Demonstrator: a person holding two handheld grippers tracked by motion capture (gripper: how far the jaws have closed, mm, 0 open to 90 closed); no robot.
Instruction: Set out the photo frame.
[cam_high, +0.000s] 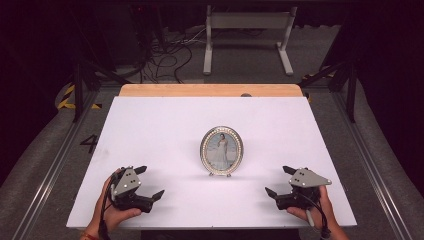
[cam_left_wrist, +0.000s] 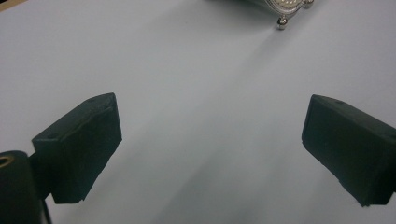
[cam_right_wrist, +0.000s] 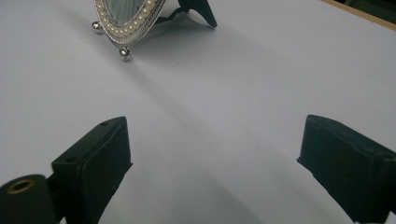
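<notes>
Oval picture frame (cam_high: 222, 151) upright on white table (cam_high: 165, 125), photo inside, between wide-open left tool (cam_high: 150, 182) and wide-open right tool (cam_high: 279, 181).

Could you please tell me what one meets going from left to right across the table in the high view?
Left gripper → oval picture frame → right gripper, all on the white table.
</notes>
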